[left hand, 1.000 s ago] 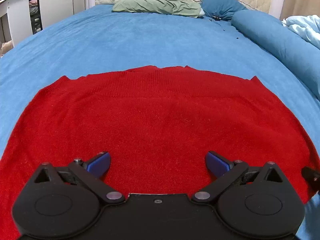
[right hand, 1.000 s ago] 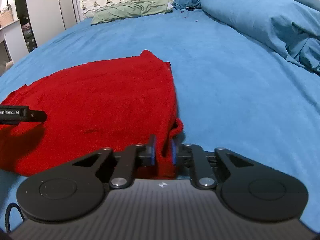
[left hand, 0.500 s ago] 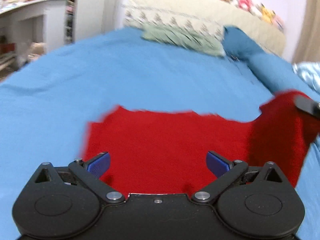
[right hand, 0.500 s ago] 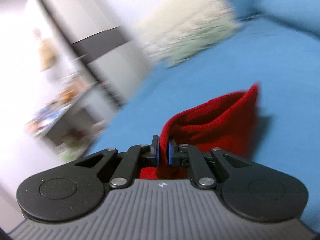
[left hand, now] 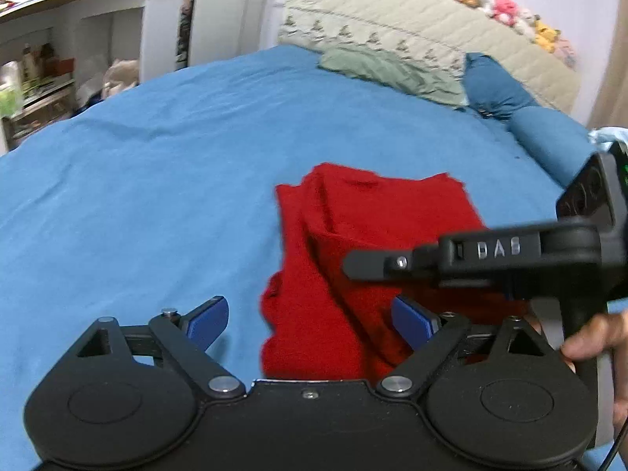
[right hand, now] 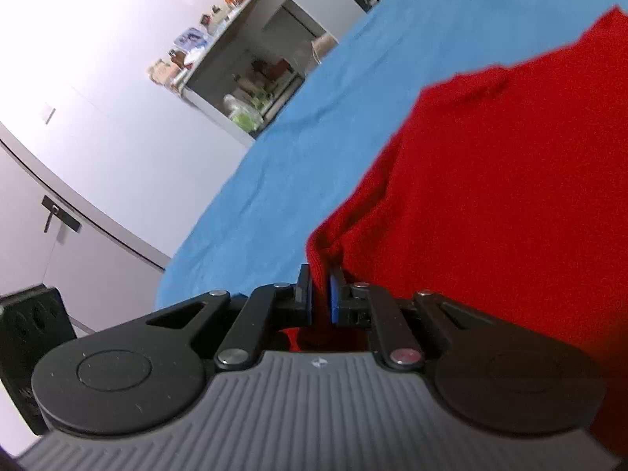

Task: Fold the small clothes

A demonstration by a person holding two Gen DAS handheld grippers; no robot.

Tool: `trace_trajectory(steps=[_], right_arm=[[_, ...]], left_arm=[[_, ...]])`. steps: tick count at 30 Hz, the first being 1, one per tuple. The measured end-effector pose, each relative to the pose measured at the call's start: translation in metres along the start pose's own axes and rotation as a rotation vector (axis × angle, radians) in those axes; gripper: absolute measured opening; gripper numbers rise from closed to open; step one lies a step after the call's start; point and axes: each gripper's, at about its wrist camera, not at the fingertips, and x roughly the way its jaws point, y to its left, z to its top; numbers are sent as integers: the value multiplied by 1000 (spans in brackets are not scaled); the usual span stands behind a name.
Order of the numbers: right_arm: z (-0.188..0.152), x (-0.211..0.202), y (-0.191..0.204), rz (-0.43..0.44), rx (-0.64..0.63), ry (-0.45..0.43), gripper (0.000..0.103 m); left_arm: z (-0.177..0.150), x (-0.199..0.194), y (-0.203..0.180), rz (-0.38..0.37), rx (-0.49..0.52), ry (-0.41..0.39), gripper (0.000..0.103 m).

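Green pillow beyond folded red garment

The only lettering that can be read is "DAS", in raised pale capitals on the black side bar of the right claw, seen from the left wrist view. The packets and jars on the white shelf carry labels too small and blurred to make out, and the same holds in the right wrist view
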Motion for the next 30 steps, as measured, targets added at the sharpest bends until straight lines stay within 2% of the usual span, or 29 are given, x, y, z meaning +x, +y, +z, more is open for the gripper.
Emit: trace_trajectory(steps=[1, 3, 5, 8, 11, 13, 14, 15, 16, 17, 18, 20, 23, 25, 28, 29, 30], right_arm=[[3, -7, 3, -14, -12, -19, 37], [8, -24, 9, -33, -33, -62, 83], [10, -51, 12, -74, -48, -143, 92], [1, -90, 15, -177, -54, -245, 94], [-31, -117, 18, -346, -77, -312, 97], [-58, -129, 17, -450, -86, -320, 97], [-70, -128, 18, -482, -89, -314, 97], [-83, -125, 19, -520, -91, -304, 97], [-96, -122, 21, -562, -96, -294, 97], [-105, -120, 21, -596, -108, -283, 97], [-114, -112, 23, -623, -120, -276, 97], [-129, -114, 21, -662, -144, -266, 97], [-132, -101, 20, -674, -161, -251, 97], [-128, -85, 19, -709, -177, -258, 95], [-117, -82, 16, -746, -168, -269, 92], [-113, -81, 16, -778, -178, -259, 86], [-110, -82, 16, -804, -198, -254, 85]], left_arm=[[-1, 0, 0, -21, 4, -4, 92], [-1, 1, -6, -64, 6, -4, 92], [-1, 6, -10, -96, 11, 7, 90], [-2, 15, -12, -102, -5, 31, 86], [-2, 21, -7, -96, -53, 43, 71], [-2, 23, 0, -90, -100, 50, 58], [-1, 25, 2, -90, -114, 53, 55], [-1, 25, 3, -90, -121, 52, 46], [0, 25, 3, -82, -124, 52, 26], [0, 24, 3, -75, -123, 52, 14], [1, 23, 3, -72, -126, 49, 10], [2, 19, 4, -86, -135, 39, 9], [8, 13, 3, -91, -124, 14, 9], [11, 8, 1, -97, -116, -3, 8], [17, 0, 1, -104, -116, -31, 8], [18, -2, 2, -110, -121, -38, 8], [19, -6, 4, -124, -132, -43, 8]])
